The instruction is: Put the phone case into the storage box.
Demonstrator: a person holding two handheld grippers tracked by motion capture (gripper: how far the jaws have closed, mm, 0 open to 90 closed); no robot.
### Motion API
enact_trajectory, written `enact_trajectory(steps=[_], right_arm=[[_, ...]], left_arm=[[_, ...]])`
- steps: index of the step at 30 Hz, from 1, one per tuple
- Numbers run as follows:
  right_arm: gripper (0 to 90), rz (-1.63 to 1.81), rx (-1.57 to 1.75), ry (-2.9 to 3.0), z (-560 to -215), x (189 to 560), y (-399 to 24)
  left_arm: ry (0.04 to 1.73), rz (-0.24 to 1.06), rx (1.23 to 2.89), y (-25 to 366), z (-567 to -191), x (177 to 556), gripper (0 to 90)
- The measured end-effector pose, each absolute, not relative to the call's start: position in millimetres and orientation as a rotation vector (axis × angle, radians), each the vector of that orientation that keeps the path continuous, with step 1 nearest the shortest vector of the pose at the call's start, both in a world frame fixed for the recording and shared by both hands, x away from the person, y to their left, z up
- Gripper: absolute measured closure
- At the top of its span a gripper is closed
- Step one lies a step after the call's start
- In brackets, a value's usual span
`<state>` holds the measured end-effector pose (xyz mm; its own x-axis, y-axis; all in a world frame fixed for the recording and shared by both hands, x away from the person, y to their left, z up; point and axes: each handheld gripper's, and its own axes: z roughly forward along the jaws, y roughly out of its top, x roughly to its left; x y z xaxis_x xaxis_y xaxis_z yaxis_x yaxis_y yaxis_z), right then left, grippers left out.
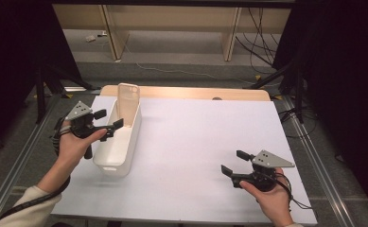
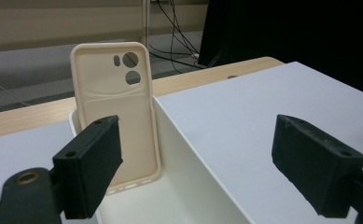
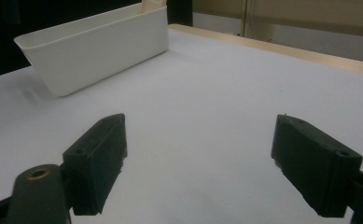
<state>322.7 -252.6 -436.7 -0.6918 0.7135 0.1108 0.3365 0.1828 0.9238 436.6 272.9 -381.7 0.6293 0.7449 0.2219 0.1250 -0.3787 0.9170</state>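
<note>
Right, I've got the left gripper [image 1: 107, 122] at centre-left of the high view, over the near half of the white bin [image 1: 131, 142], jaws spread wide with nothing between them. In the left gripper view the phone case [image 2: 116, 116] sits upper left of centre: cream-coloured, standing upright on its short edge inside the bin [image 2: 202, 163], leaning against the far end wall, camera cutouts at the top. The left jaw overlaps the case's lower edge in that picture, but I read it as in front of the case, not touching. In the high view the case [image 1: 127, 101] pokes above the bin's far end, upper left of the frame.

The right gripper [image 1: 234, 163] is lower right in the high view, held above the white tabletop [image 1: 205, 137], well apart from the bin. Jaws released and empty too. The right gripper view shows bare white surface between its jaws and the bin [image 3: 100, 46] in the upper left, with the wooden table edge [image 3: 310, 53] running across the upper right.
</note>
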Motion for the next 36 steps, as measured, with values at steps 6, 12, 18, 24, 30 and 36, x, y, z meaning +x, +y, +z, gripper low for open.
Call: enact_trajectory(steps=[6, 12, 18, 24, 30, 36], right_arm=[[19.4, 1.499, 0.994, 2.109, -436, 323, -254], [19.4, 1.501, 1.004, 2.11, -435, 321, -255], [19.2, 1.46, 1.005, 2.141, -433, 320, -256], [19.1, 1.507, 1.008, 2.118, -435, 321, -254], [19.1, 1.509, 0.989, 2.107, -435, 322, -255], [19.0, 1.512, 0.986, 2.103, -436, 322, -254]], left_arm=[[0.69, 0.784, 1.855, 271, -381, 432, 15.3], [0.676, 0.777, 1.855, 269, -384, 422, 15.2], [0.852, 0.595, 1.729, 252, -393, 396, 15.2], [0.813, 0.594, 1.735, 249, -393, 386, 15.2], [0.779, 0.587, 1.744, 246, -393, 379, 15.2], [0.758, 0.575, 1.738, 243, -392, 369, 15.2]])
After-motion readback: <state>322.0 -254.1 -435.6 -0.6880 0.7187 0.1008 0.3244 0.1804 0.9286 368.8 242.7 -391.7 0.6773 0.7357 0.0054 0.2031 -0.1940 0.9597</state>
